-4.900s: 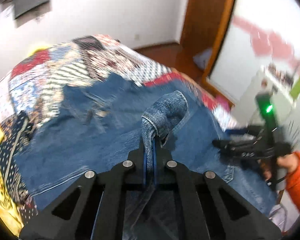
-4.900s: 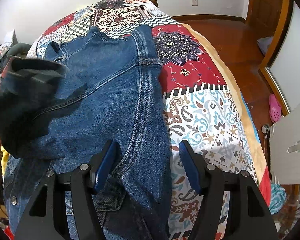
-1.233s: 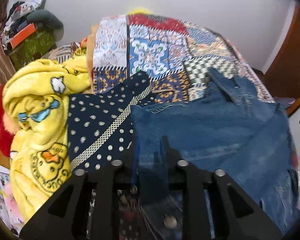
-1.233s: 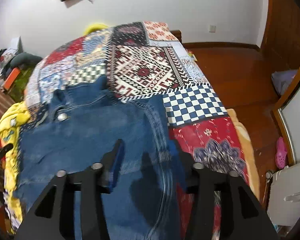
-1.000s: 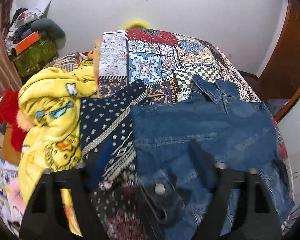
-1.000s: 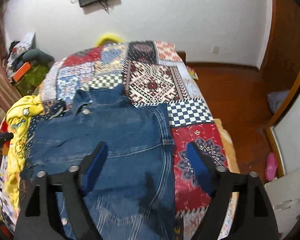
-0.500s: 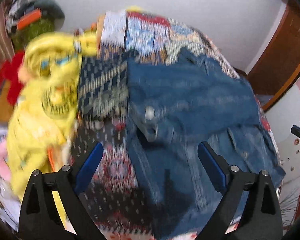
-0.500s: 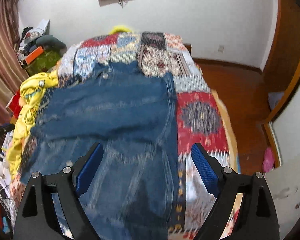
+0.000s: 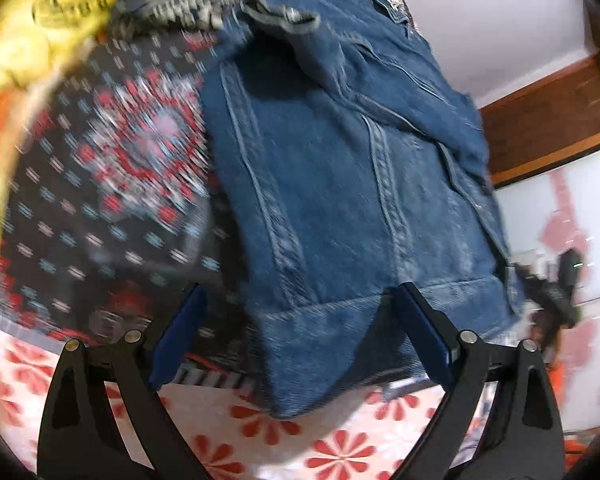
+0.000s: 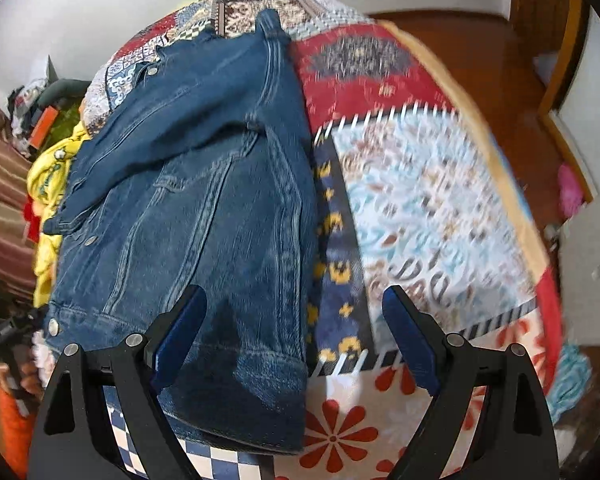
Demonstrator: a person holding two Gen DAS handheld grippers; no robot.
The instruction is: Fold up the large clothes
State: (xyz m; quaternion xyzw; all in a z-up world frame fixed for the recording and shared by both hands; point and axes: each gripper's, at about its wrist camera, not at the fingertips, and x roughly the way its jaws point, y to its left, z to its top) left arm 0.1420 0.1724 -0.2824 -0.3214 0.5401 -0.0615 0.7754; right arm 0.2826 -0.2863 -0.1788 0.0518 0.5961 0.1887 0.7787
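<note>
Spread flat on the patchwork bed quilt (image 10: 420, 184), front side up: a dark blue denim jacket (image 10: 204, 184), collar toward the far wall, hem at the near edge of the bed. Sleeves already brought in across the chest — a judgement from the diagonal band of denim lying over the front panels — so that a narrow rectangle is left, ready for a fold from the hem upward. Hem band draped slightly over the near edge, over the floral red-and-white strip of the quilt, presumably to give easy purchase at the two bottom corners.

Left gripper (image 9: 300, 320): jaws spread wide, nothing clamped, framing the hem's left corner, with the denim showing between the blue pads but not pressed by them. Jaws just widened and then eased in a little, no cloth caught.

Right gripper (image 10: 296, 316): likewise wide and empty, poised over the hem's right corner — left pad above denim, right pad above bare quilt. Contact with the cloth not clear either way.

Off to the left side, a yellow cartoon-print blanket (image 9: 16, 40), bunched, well clear of the fold.
</note>
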